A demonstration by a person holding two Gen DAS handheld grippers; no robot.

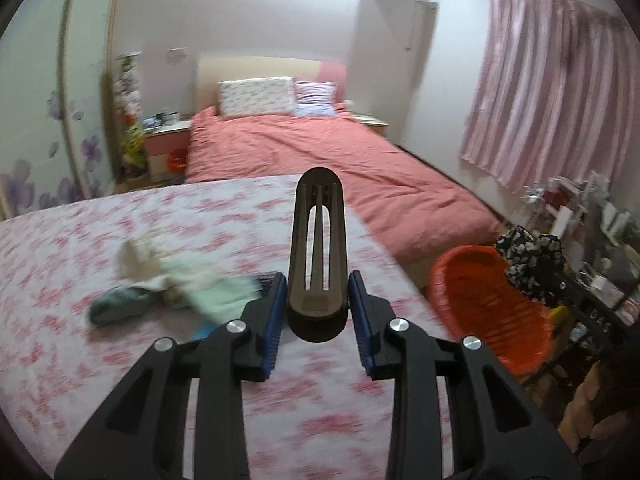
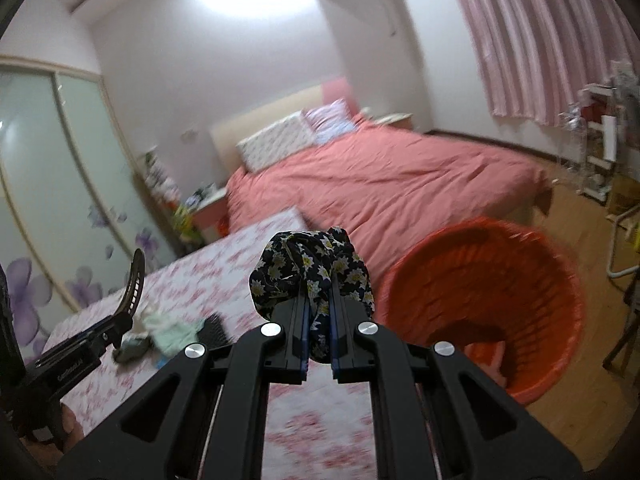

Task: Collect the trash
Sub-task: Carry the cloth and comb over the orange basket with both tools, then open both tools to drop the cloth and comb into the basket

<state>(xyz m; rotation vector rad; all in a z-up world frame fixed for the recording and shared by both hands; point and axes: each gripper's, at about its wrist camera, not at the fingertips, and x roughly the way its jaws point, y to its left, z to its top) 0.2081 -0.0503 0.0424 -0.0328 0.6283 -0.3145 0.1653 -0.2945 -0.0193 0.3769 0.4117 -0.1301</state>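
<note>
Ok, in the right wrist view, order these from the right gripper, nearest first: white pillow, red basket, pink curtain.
1. Red basket, just right of the right gripper.
2. White pillow, at the bed's head.
3. Pink curtain, far wall, upper right.

Pink-covered bed (image 1: 320, 152) with two pillows (image 1: 256, 96), pink curtain (image 1: 548, 80), floral wardrobe doors (image 2: 60, 184).
</note>
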